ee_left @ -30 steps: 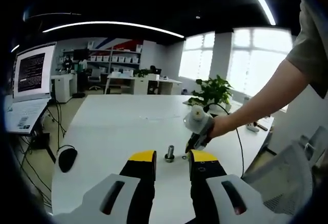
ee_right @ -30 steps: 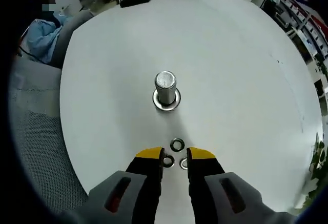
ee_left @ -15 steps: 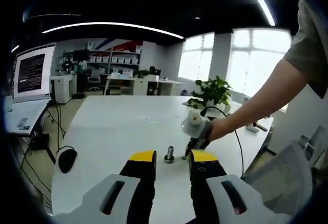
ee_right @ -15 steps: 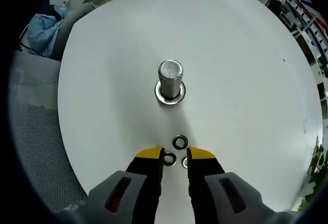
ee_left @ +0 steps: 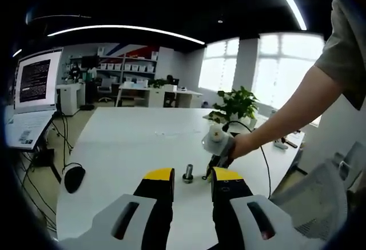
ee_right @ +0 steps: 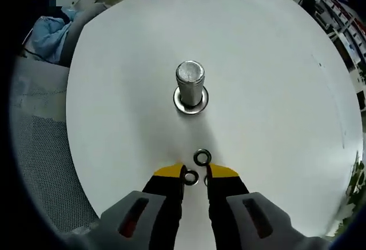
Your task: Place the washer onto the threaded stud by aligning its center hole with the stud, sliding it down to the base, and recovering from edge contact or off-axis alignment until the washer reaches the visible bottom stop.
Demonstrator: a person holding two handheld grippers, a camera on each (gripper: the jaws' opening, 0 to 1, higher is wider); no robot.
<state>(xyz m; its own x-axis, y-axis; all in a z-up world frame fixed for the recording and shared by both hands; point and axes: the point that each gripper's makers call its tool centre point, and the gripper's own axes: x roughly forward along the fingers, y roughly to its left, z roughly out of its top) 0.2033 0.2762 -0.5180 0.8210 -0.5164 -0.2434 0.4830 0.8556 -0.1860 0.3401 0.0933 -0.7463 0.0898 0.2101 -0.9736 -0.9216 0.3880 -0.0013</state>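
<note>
A short threaded steel stud [ee_right: 190, 84] stands upright on its round flange [ee_right: 191, 102] on the white table [ee_right: 274, 90]. Three small dark washers lie flat in front of it: one [ee_right: 201, 158] just beyond my right gripper's tips, one [ee_right: 190, 177] between the tips against the left jaw, and one [ee_right: 204, 181] half hidden by the right jaw. My right gripper [ee_right: 195, 173] is low over them, its jaws slightly apart. In the left gripper view, my left gripper [ee_left: 193, 175] is open, short of the stud [ee_left: 188, 173]. The right gripper [ee_left: 217, 147], in a person's hand, points down beside the stud.
A black mouse [ee_left: 75, 177] and a laptop [ee_left: 34, 98] sit at the table's left. A potted plant [ee_left: 237, 102] stands behind. A grey mesh chair [ee_left: 320, 195] is at the right, and another chair with blue cloth [ee_right: 48, 35] lies past the table's edge.
My right gripper has crept forward over the washers, and its jaws look slightly closer together. Seen from the left gripper, it drifted a little left toward the stud. The left gripper has stayed put.
</note>
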